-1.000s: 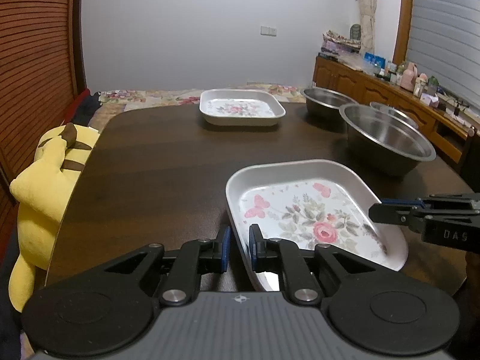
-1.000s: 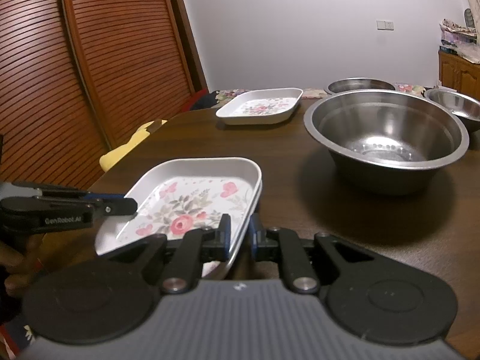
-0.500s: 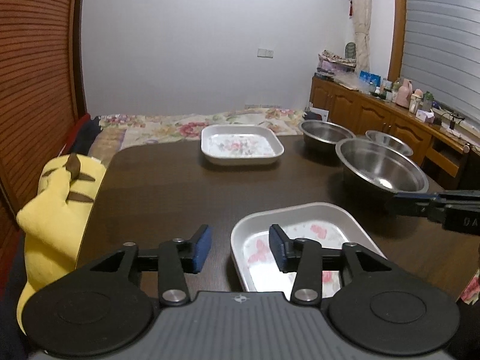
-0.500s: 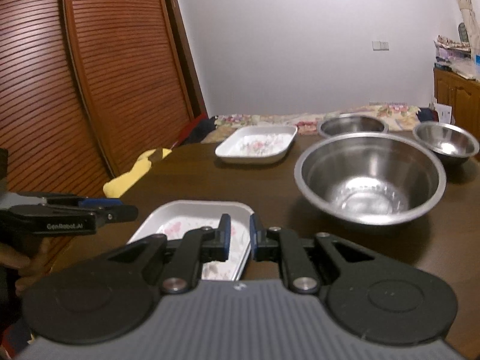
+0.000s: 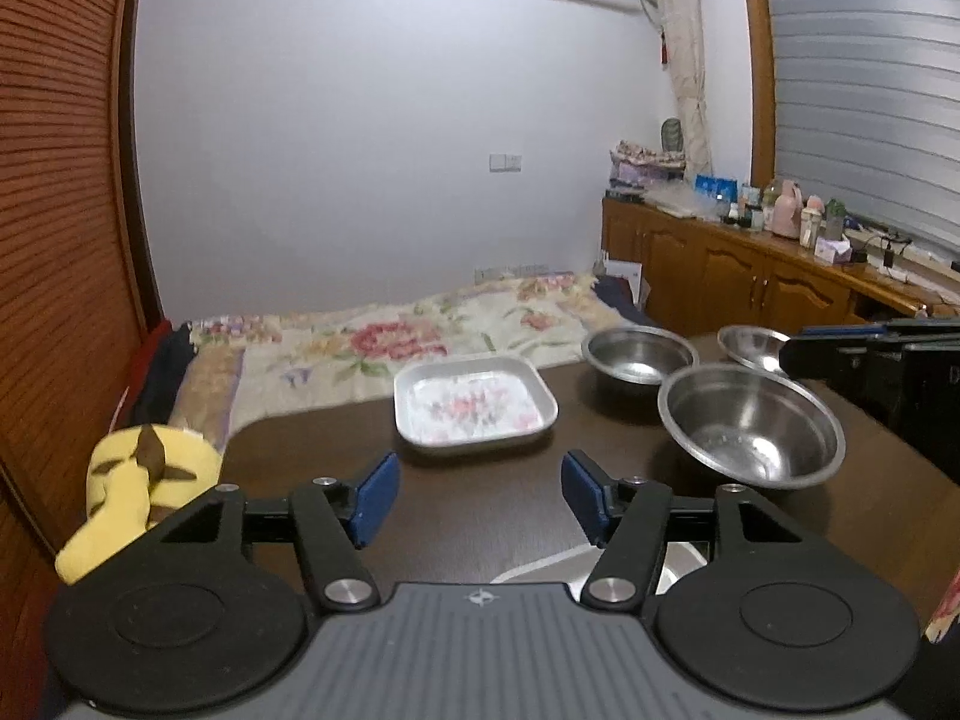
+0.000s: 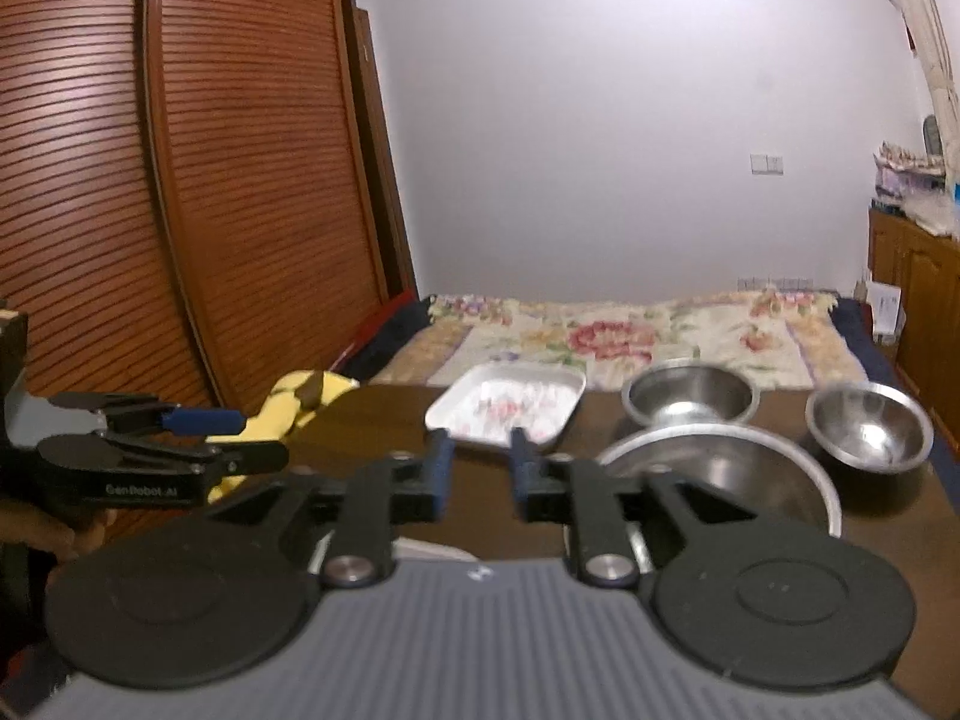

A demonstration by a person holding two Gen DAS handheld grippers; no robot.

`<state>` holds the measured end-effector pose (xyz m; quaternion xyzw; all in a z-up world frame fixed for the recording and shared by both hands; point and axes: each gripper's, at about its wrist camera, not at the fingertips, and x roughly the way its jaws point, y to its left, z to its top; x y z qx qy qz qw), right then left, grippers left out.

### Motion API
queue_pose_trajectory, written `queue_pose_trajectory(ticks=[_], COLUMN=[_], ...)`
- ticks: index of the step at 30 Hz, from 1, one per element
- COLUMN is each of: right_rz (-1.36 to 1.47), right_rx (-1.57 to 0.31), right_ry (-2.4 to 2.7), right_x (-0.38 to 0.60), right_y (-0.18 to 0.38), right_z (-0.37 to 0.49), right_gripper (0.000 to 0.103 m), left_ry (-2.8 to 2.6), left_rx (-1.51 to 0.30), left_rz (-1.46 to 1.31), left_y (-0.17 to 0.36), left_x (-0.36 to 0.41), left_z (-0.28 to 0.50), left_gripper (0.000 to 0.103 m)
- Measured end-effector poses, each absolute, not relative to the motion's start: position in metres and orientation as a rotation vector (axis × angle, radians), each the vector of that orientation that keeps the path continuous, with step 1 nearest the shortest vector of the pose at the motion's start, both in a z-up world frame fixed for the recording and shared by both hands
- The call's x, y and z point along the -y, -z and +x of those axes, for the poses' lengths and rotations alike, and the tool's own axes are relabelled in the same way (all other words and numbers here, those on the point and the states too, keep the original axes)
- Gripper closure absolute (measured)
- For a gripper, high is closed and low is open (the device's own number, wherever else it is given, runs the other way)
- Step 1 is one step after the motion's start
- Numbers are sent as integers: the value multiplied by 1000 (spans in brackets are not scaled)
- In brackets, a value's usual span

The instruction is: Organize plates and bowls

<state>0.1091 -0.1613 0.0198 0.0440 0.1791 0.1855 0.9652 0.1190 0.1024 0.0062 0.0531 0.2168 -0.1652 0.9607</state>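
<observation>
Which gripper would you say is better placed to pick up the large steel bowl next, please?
Probably the right gripper: the large steel bowl sits just ahead to its right, while the left gripper faces the far flowered tray. Both are opening, holding nothing.

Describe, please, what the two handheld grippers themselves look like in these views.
Both match: the left gripper and right gripper each have a ribbed grey body, two round black discs, black angular linkage arms with silver pivot screws, and blue finger pads. Seen side-on, the left gripper's body carries white "GenRobot.AI" lettering. No cables or sleeves are visible.
</observation>
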Motion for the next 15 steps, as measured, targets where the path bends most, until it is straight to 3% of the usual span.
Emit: queue_pose_trajectory(ticks=[8,15], right_rz=[45,42], right_rx=[-308,-360], right_ry=[-361,-377], right_x=[170,175], right_y=[-41,-39], right_z=[130,177], right_gripper=[62,62], left_ry=[334,323], left_rx=[-401,-418], left_rz=[125,131], left_y=[-26,-29], left_x=[-98,-89], left_z=[141,179], left_gripper=[29,29])
